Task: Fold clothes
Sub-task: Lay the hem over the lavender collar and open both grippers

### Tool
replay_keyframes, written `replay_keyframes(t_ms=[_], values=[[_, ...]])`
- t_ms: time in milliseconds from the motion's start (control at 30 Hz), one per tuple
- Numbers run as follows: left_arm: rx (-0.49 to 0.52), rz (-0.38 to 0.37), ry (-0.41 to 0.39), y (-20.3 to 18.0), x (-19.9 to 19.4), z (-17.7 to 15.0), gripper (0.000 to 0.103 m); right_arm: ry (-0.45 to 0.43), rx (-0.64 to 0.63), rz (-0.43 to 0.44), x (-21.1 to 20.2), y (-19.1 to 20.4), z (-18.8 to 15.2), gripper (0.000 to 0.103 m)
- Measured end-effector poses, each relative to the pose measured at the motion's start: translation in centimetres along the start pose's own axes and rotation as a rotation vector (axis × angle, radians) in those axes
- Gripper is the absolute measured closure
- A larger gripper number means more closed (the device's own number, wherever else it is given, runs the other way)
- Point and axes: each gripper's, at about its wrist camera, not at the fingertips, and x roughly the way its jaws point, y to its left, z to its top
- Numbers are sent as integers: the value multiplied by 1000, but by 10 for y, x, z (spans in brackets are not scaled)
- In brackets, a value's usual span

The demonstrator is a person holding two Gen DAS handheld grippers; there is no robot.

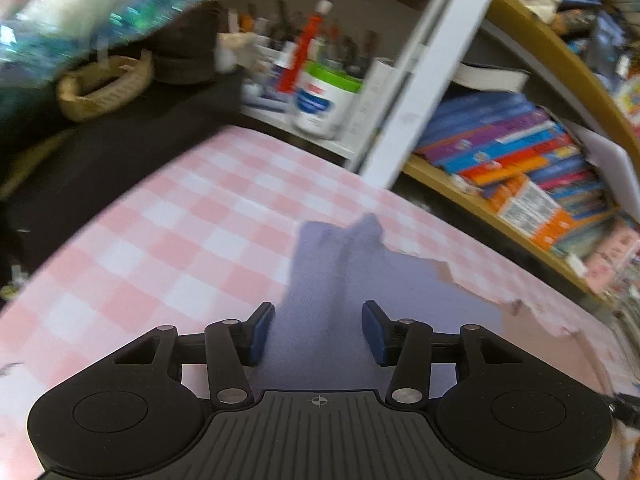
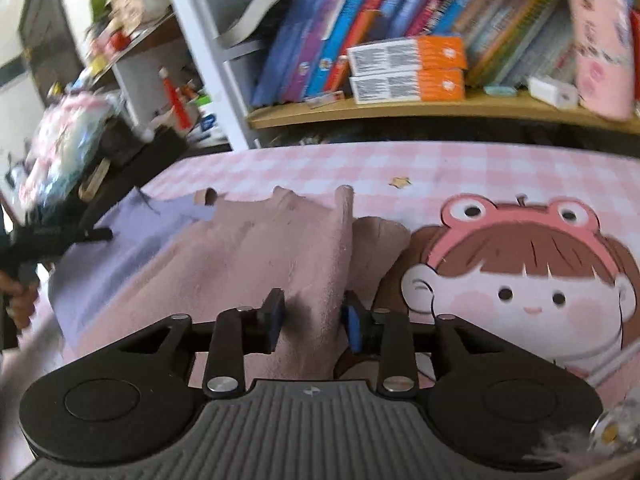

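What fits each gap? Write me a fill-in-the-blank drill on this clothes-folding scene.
1. The checked tablecloth is white and ____.
2. The pink garment runs between the fingers of the ____ tool.
3. The wooden shelf holds rows of ____.
4. The cartoon girl wears a ____ hat.
Missing: pink; right; books; frog.

Left gripper point(image 1: 318, 334): jaws parted wide, blue pads facing each other, fabric lying between them without visible contact. Right gripper point(image 2: 312, 324): jaws narrower, apparently closed on a raised fold, though blur obscures pad contact. In the right wrist view, a hand point(image 2: 18, 298) grips the left gripper's handle.
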Motion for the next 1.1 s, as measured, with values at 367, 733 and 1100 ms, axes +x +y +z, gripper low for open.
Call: replay_keyframes(t_ms=[367, 733, 1100], values=[[-21, 73, -76, -8, -95, -33, 54, -191, -311, 68, -50, -12, -9, 66], [-432, 33, -4, 11, -94, -71, 58, -125, -477, 258, -44, 6, -25, 68], [-675, 23, -36, 23, -70, -69, 53, -64, -587, 203, -41, 18, -44, 68]])
